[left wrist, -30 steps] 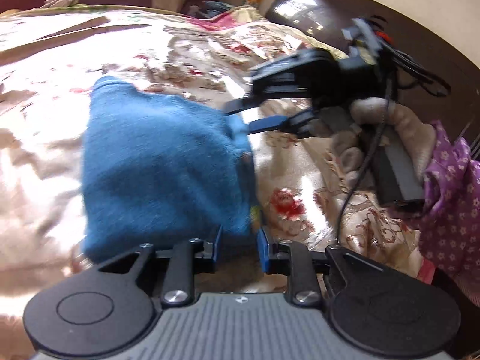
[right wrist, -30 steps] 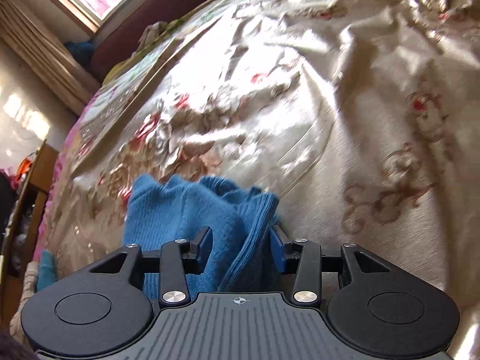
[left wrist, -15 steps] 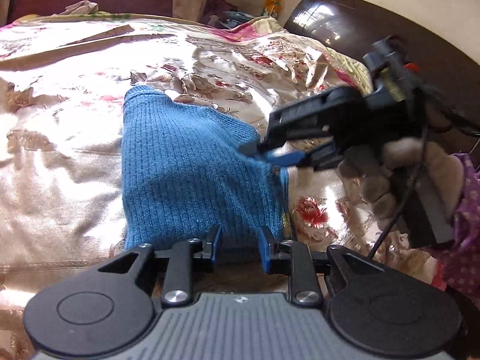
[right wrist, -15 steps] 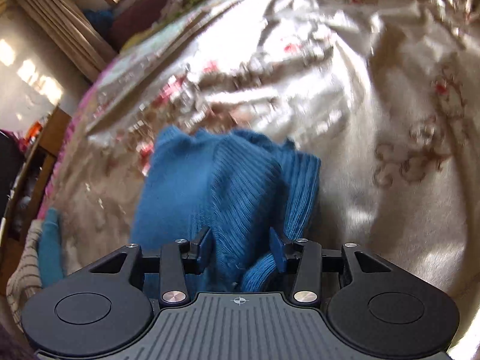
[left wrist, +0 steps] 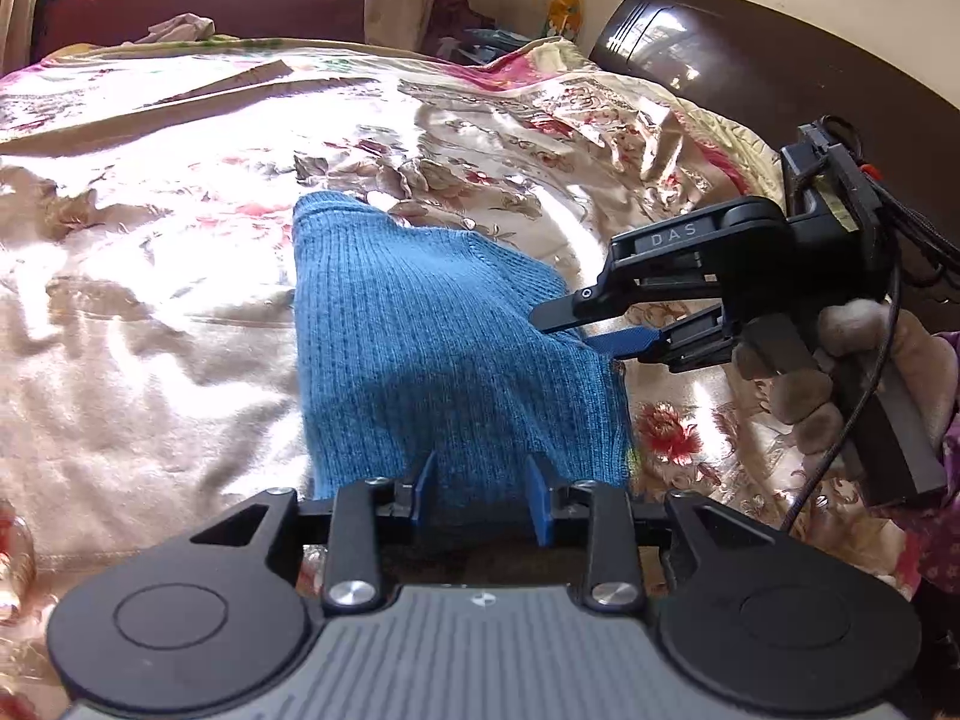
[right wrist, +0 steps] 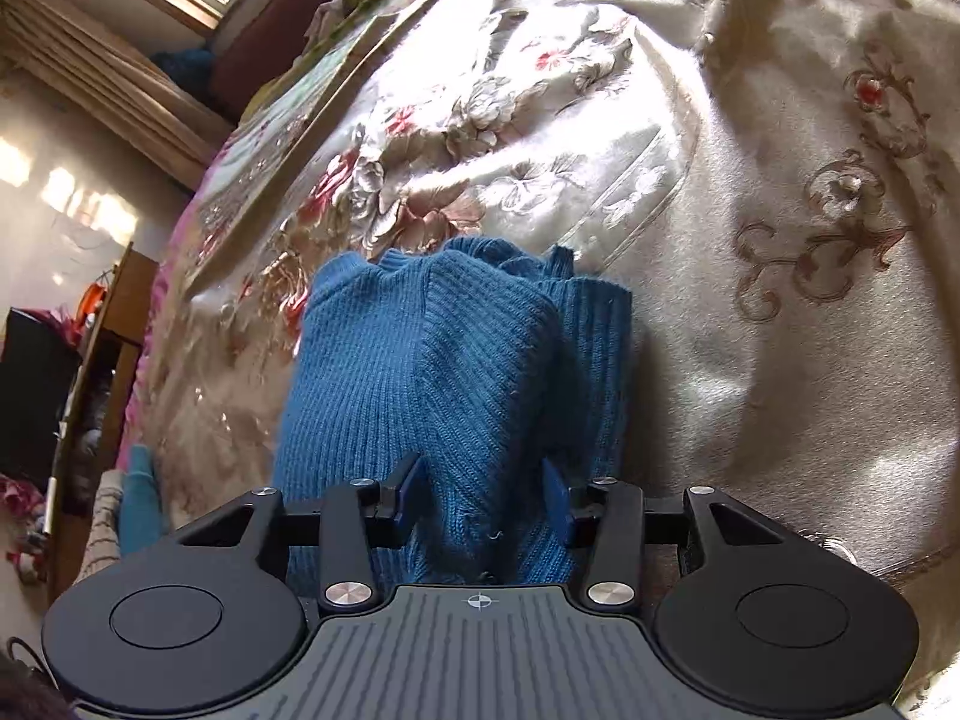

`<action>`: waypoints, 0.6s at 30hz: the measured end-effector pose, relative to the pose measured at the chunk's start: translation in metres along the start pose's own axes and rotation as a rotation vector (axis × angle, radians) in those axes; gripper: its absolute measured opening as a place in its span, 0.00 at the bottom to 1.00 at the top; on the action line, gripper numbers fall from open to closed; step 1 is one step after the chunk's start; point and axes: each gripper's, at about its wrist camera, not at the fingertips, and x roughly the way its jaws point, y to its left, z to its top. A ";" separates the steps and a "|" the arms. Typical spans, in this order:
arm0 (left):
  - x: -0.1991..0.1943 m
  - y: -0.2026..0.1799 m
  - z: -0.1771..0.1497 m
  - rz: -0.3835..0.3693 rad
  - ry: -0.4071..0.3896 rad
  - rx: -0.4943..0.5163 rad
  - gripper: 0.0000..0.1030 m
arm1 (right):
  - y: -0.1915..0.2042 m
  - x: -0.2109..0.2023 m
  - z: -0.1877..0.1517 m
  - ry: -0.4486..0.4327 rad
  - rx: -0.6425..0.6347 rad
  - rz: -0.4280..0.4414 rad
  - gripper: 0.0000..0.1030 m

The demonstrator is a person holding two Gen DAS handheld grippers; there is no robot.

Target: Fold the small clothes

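Left tongs (left wrist: 480,489): blue pads stand apart, near hem of the blue ribbed knit garment (left wrist: 444,360) bunched between them. Cloth fills the gap but pads don't look pressed in, so I read them as parted rather than clamped; can't be certain of contact on either pad. Probably parked at the near edge to steady or release that end.

Garment lies on the shiny floral satin bedspread (left wrist: 150,276), roughly mid-bed, already doubled over: a fairly flat panel in the left wrist view, with a raised ridge and stacked layers in the right wrist view (right wrist: 480,372). Bedspread is slippery-looking and wrinkled, so the knit could slide when tugged.

Right tongs (left wrist: 576,324): seen from the left wrist camera at the garment's right edge, one black finger above and one blue finger (left wrist: 624,341) below, tips at the fold. In their own camera the right tongs (right wrist: 483,498) straddle the thick ridge, pads spread wide either side with cloth between, not visibly squeezing it. Likely placed there to set down or press the fold. Gloved hand (left wrist: 840,378) holds the handle.

Dark wooden headboard (left wrist: 780,78) behind.
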 end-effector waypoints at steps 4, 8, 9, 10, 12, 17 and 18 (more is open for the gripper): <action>0.000 0.003 0.001 0.005 -0.008 -0.009 0.35 | 0.006 -0.010 -0.006 -0.002 -0.020 0.040 0.41; 0.002 0.003 0.003 0.009 -0.012 -0.013 0.36 | 0.010 -0.009 -0.011 0.047 -0.053 0.045 0.41; 0.003 0.003 0.004 0.011 -0.010 -0.010 0.36 | 0.010 -0.005 -0.012 0.054 -0.055 0.026 0.40; 0.003 0.002 0.005 0.012 -0.009 -0.004 0.36 | 0.008 -0.002 -0.013 0.055 -0.048 0.016 0.36; 0.004 0.000 0.006 0.014 -0.007 0.010 0.36 | 0.004 0.002 -0.011 0.043 -0.015 0.024 0.29; 0.002 -0.004 0.010 0.004 -0.027 0.027 0.37 | 0.003 -0.016 -0.004 -0.027 -0.023 0.053 0.11; 0.004 -0.004 0.011 0.001 -0.027 0.025 0.37 | 0.002 -0.022 -0.003 -0.045 -0.029 0.048 0.11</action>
